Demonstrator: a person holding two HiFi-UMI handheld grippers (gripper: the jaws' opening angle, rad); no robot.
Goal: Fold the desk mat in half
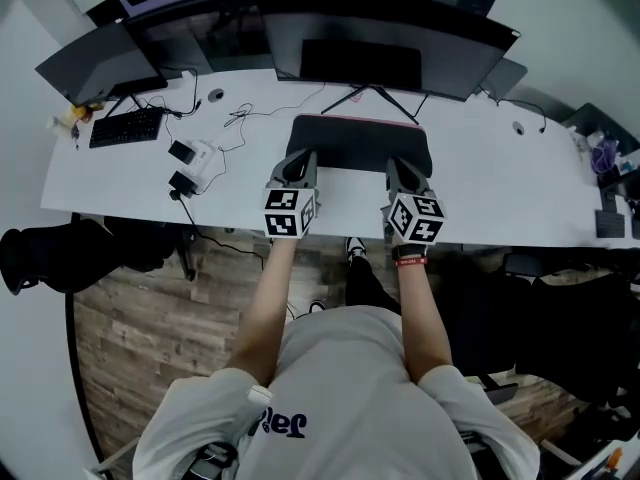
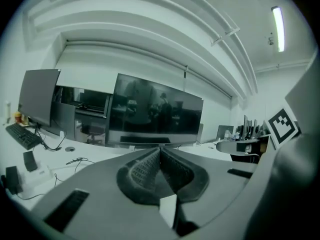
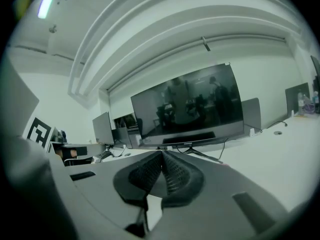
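White bench (image 1: 500, 183) runs the full width in the head view, with a row of dark monitors (image 1: 385, 38) along the back, a black keyboard (image 1: 126, 126) off to the left and some loose cables (image 1: 240, 118) near it; wooden floor (image 1: 130, 308) shows below the front edge. We've got the desk mat (image 1: 360, 140) lying flat, dead centre in front of the big screen. It's a dark slab with a thin pinkish line along its far edge, and from up here we can't tell if it's one layer or two. Left claw (image 1: 296, 160) sits at the mat's near left corner and right claw (image 1: 405, 165) at the near right corner, both tips over its front edge. Over in the left gripper view, the left claw (image 2: 160, 151) is clenched, ribbed pads meeting at the tip, and we don't see anything pinched in there. Past it there's the big monitor (image 2: 155, 116), the keyboard (image 2: 22, 135) far left, and the other gripper's marker cube (image 2: 282, 126) on the right. Right gripper view is pretty much a mirror: right claw (image 3: 162, 155) clenched too, tips together, nothing we can spot between them, with the same monitor (image 3: 190, 104) straight ahead and a marker cube (image 3: 37, 129) at the left edge.
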